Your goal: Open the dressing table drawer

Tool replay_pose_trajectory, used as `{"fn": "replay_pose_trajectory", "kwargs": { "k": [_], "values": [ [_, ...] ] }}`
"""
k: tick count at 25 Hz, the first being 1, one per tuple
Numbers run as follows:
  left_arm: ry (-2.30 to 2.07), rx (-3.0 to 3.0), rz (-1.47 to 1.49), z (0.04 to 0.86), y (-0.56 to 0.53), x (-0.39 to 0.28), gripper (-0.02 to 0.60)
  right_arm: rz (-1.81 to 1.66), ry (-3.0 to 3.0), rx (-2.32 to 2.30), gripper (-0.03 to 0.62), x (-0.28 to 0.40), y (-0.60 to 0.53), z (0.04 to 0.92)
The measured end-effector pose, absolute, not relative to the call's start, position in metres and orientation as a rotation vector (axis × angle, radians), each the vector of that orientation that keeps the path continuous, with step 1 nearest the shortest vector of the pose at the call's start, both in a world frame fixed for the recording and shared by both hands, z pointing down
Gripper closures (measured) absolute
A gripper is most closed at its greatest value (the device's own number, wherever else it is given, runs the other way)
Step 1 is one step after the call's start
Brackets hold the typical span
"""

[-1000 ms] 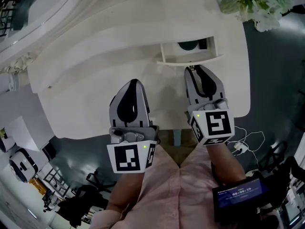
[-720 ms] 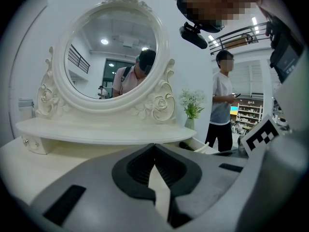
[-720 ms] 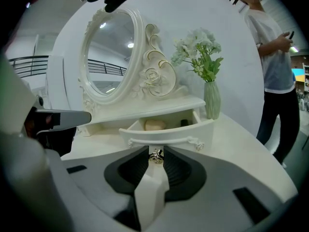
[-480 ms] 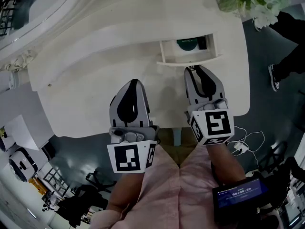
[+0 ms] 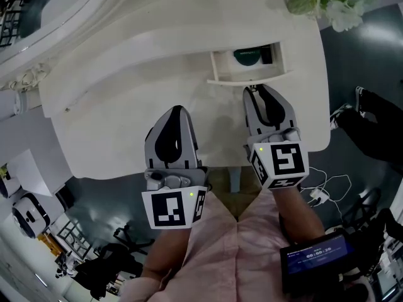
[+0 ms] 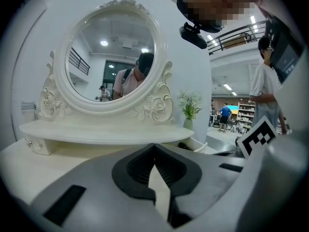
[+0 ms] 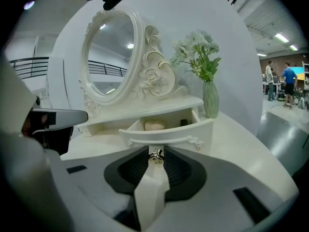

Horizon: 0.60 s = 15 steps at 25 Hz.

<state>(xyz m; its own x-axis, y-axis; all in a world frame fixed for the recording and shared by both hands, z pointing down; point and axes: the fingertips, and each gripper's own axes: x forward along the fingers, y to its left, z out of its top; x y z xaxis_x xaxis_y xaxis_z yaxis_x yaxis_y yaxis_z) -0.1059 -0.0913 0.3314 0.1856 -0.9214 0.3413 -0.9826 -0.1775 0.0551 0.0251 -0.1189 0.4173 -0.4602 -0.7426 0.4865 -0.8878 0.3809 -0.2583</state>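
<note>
Right gripper (image 7: 155, 150) fingers pinching knob (image 7: 155, 157), open drawer (image 7: 166, 133) just beyond holding rounded item (image 7: 154, 125) and dark item (image 7: 184, 123), vase (image 7: 210, 100) rightward, left gripper (image 6: 154, 146) fingers together.

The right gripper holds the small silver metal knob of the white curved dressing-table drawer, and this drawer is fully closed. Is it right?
Not closed: the white curved drawer stands pulled open, its inside visible. The right gripper does hold its small silver metal knob. The right gripper view shows this.
</note>
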Motion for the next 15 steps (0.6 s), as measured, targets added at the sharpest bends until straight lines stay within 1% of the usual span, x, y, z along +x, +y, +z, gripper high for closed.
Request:
{"fn": "replay_pose_trajectory", "kwargs": {
  "k": [11,15],
  "values": [
    [-1.844,2.193,0.331,0.3298,-0.0886,-0.107,0.56,0.7,-2.355,1.387,0.484,0.0222,-0.1167,0.4227],
    [-1.857,2.193,0.331,0.3278,-0.0869,-0.1048,0.56,0.699,-2.359,1.369,0.467,0.0256,-0.1097,0.4225]
  ]
}}
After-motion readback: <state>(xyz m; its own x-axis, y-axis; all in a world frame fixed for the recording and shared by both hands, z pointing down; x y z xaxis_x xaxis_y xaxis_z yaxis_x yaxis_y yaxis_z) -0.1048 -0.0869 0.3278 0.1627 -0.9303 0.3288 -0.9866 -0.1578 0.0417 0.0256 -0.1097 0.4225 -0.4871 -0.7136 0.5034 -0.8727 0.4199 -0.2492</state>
